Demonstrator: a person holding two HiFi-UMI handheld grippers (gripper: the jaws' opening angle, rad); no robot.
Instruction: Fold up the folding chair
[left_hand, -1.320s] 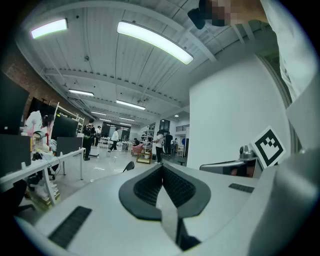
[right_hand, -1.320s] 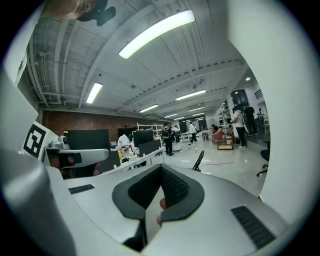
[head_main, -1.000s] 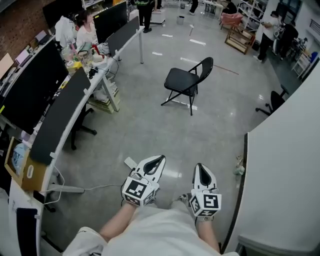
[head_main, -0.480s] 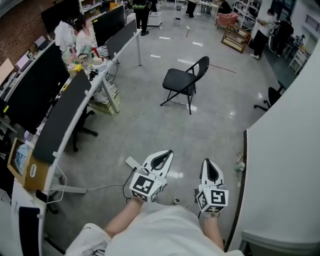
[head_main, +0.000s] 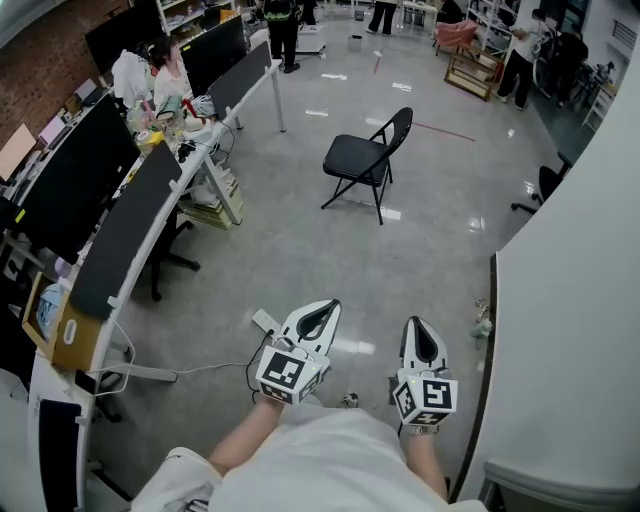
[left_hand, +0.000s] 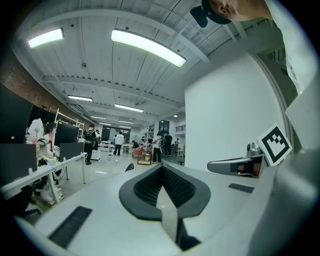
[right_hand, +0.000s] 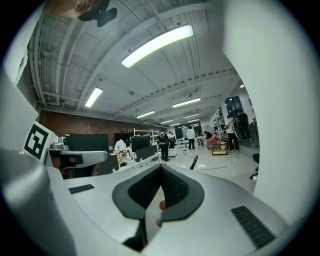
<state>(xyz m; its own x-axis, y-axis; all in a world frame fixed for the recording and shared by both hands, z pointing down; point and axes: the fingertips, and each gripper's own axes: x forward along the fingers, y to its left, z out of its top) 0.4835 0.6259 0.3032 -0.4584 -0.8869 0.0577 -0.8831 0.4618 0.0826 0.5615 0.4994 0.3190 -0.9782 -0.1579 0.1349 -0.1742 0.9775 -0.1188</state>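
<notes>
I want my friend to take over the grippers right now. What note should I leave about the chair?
Left gripper: shut, holding nothing, held low in front of the person.
Right gripper: shut, holding nothing, beside the left one.
Folding chair: stands unfolded on the grey floor, well ahead of both grippers, to the right of the long desk. Nothing touches it.
Done: nothing on the chair itself; the seat is still down.
Left: walk up to the chair, probably open a gripper to take the backrest or seat edge, then swing the seat up against the back until the chair is flat.
</notes>
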